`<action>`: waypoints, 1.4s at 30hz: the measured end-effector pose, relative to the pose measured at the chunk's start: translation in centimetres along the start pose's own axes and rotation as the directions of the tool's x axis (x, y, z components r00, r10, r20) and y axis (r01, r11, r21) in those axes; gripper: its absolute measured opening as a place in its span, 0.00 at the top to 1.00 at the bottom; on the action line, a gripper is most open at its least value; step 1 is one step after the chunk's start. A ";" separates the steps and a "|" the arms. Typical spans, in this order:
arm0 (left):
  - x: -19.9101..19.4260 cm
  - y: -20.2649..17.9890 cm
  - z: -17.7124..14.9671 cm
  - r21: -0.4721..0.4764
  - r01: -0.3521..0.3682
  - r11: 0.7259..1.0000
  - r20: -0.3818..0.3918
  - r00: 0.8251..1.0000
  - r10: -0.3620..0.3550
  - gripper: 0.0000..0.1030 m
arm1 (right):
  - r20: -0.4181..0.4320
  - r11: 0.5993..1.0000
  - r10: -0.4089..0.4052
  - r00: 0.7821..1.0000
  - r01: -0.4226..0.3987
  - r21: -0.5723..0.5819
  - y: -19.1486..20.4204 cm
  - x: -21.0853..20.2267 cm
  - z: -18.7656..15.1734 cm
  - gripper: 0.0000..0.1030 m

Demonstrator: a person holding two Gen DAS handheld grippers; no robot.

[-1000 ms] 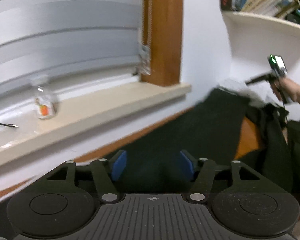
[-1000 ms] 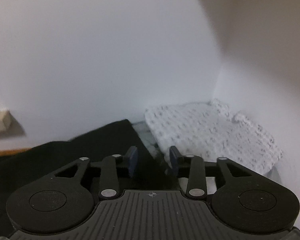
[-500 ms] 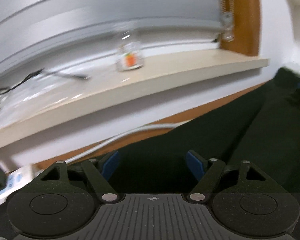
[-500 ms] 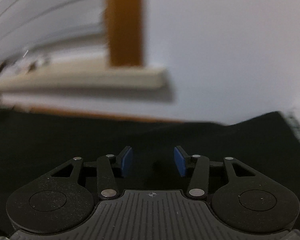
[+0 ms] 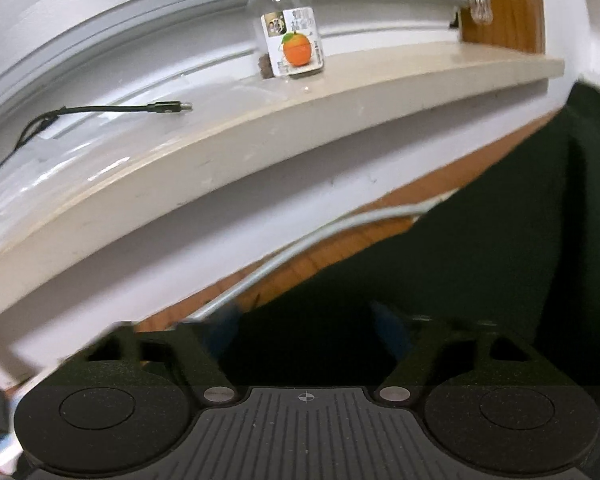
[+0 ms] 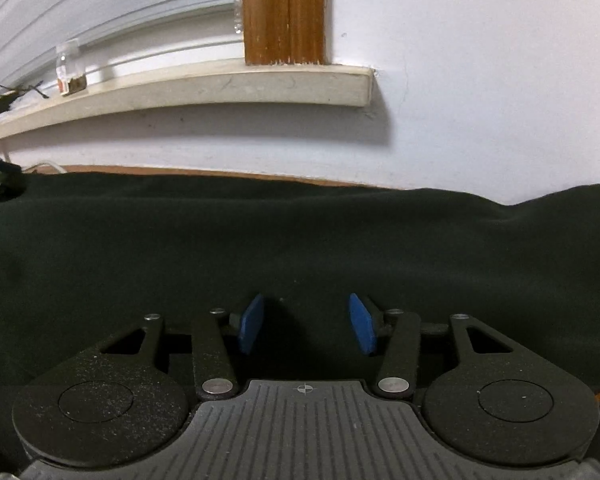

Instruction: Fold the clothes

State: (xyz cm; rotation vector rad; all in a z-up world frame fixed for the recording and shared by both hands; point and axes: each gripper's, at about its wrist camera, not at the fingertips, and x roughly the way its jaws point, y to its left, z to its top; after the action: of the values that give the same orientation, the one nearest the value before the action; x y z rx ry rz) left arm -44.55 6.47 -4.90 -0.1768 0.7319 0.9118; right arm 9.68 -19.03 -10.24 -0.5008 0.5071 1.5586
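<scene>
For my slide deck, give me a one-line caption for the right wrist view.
Right gripper, jaws apart, over a dark garment spread below a windowsill.

Wall: white [image 6: 480, 80], filling the right wrist view from 12 to 3 o'clock.
Sill: cream window sill [image 6: 228, 88] at 11 o'clock.
Frame: brown wooden upright [image 6: 284, 12] at 12 o'clock.
Blind: pale slats [image 5: 100, 32].
Table: orange-brown wood [image 5: 320, 260].

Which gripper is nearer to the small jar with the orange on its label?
Left. The left gripper, its jaws closing over the dark garment, sits just below the jar on the windowsill. The right gripper sees the jar far off to its left.
</scene>
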 end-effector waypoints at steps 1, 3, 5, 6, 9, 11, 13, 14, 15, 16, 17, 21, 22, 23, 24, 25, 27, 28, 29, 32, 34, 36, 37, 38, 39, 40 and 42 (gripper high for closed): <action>0.2 0.0 0.1 -0.011 -0.016 1.000 0.002 1.000 0.016 0.86 | 0.001 1.000 -0.002 1.000 0.002 -0.003 0.1 0.0 0.0 0.52; 0.6 -0.5 0.2 0.002 -0.067 0.998 0.006 0.998 0.067 0.96 | 0.002 1.000 -0.004 1.000 0.005 -0.007 0.2 0.0 0.0 0.52; 0.5 -0.7 0.2 -0.002 -0.102 0.995 0.021 0.995 0.102 0.96 | 0.004 1.000 -0.006 1.000 0.006 -0.008 0.0 -0.2 -0.3 0.52; 0.3 -0.8 0.3 -0.012 -0.116 0.993 0.027 0.993 0.117 0.96 | 0.006 1.000 -0.008 1.000 0.008 -0.008 0.0 -0.2 -0.3 0.52; -0.8 -1.0 0.7 -0.036 -0.139 0.990 0.059 0.988 0.141 0.96 | 0.008 1.000 -0.014 1.000 0.014 -0.011 0.2 0.1 -0.4 0.52; -1.8 -1.4 0.9 -0.051 -0.153 0.987 0.074 0.985 0.157 0.96 | 0.010 1.000 -0.019 1.000 0.019 -0.014 0.2 0.1 -0.4 0.52; -3.1 -2.3 1.2 -0.059 -0.158 0.986 0.086 0.983 0.163 0.94 | 0.010 1.000 -0.024 1.000 0.024 -0.016 0.3 0.1 -0.4 0.52; -3.7 -3.0 1.3 -0.056 -0.150 0.987 0.101 0.983 0.155 0.80 | 0.010 1.000 -0.026 1.000 0.026 -0.015 0.3 0.1 -0.4 0.51; -4.3 -3.6 1.5 -0.058 -0.139 0.989 0.118 0.982 0.145 0.68 | 0.011 1.000 -0.027 1.000 0.027 -0.013 0.3 0.0 -0.4 0.47; -4.9 -4.3 1.6 -0.059 -0.127 0.990 0.135 0.982 0.134 0.36 | 0.011 1.000 -0.028 1.000 0.029 -0.011 0.2 0.0 -0.4 0.46; -5.4 -5.0 1.8 -0.061 -0.116 0.991 0.151 0.981 0.124 0.20 | 0.010 1.000 -0.030 1.000 0.030 -0.010 0.2 0.0 -0.4 0.45; -6.7 -8.0 2.3 -0.089 -0.034 0.995 0.192 0.980 0.050 0.20 | -0.010 1.000 -0.028 1.000 0.028 0.000 0.0 0.4 -0.3 0.30; -6.9 -8.8 2.5 -0.097 -0.008 0.995 0.201 0.979 0.027 0.18 | -0.015 1.000 -0.027 1.000 0.027 0.005 0.0 0.4 -0.3 0.29; -7.1 -9.5 2.6 -0.103 0.017 0.995 0.210 0.978 0.005 0.16 | -0.017 1.000 -0.025 1.000 0.025 0.012 -0.1 0.5 -0.3 0.28; -7.2 -10.5 2.5 -0.093 0.036 0.995 0.221 0.975 -0.015 0.14 | -0.018 1.000 -0.021 1.000 0.021 0.018 -0.2 0.5 -0.3 0.27; -7.2 -11.4 2.5 -0.081 0.055 0.995 0.231 0.972 -0.034 0.07 | -0.019 1.000 -0.017 1.000 0.017 0.022 -0.3 0.6 -0.3 0.27; -6.7 -12.8 2.2 -0.059 0.078 0.995 0.240 0.969 -0.062 0.01 | -0.021 1.000 -0.017 1.000 0.018 0.021 -0.2 0.6 -0.3 0.25; -6.4 -13.5 2.0 -0.050 0.088 0.995 0.241 0.968 -0.074 0.01 | -0.022 1.000 -0.019 1.000 0.020 0.018 -0.1 0.6 -0.3 0.24; -5.9 -13.9 1.6 -0.048 0.092 0.995 0.232 0.970 -0.078 0.01 | -0.022 1.000 -0.021 1.000 0.021 0.016 -0.1 0.7 -0.3 0.23; -3.7 -14.6 0.3 -0.054 0.093 0.994 0.203 0.976 -0.081 0.02 | -0.022 1.000 -0.016 1.000 0.016 0.022 -0.2 0.6 -0.4 0.22; -3.3 -15.1 0.4 -0.058 0.050 0.997 0.171 0.984 -0.040 0.00 | -0.023 1.000 -0.016 1.000 0.017 0.020 -0.1 0.7 -0.4 0.22; -3.5 -15.1 0.3 -0.055 0.051 0.997 0.184 0.982 -0.040 0.00 | -0.023 1.000 -0.017 1.000 0.017 0.020 -0.2 0.7 -0.4 0.21; -3.5 -15.2 0.3 -0.054 0.052 0.997 0.184 0.982 -0.041 0.00 | -0.023 1.000 -0.017 1.000 0.018 0.020 -0.2 0.7 -0.4 0.21; -3.4 -15.2 0.4 -0.052 0.053 0.997 0.184 0.982 -0.043 0.00 | -0.019 0.999 -0.022 1.000 0.023 0.022 -0.2 0.6 -0.4 0.21; -3.4 -15.2 0.4 -0.051 0.052 0.997 0.180 0.983 -0.042 0.00 | -0.013 0.999 -0.030 0.999 0.031 0.026 -0.2 0.4 -0.4 0.21; -3.4 -15.2 0.4 -0.049 0.051 0.997 0.179 0.983 -0.041 0.00 | -0.007 0.999 -0.038 0.999 0.038 0.029 -0.2 0.3 -0.4 0.22; -3.3 -15.2 0.4 -0.047 0.050 0.998 0.178 0.983 -0.041 0.00 | 0.038 0.997 -0.064 0.997 0.062 0.050 -0.7 -1.3 -0.4 0.37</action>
State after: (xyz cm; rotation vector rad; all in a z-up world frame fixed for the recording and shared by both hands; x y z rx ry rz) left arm -33.93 -4.87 -4.82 -0.1550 0.5378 0.8907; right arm 10.40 -20.31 -9.79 -0.4439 0.4931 1.4900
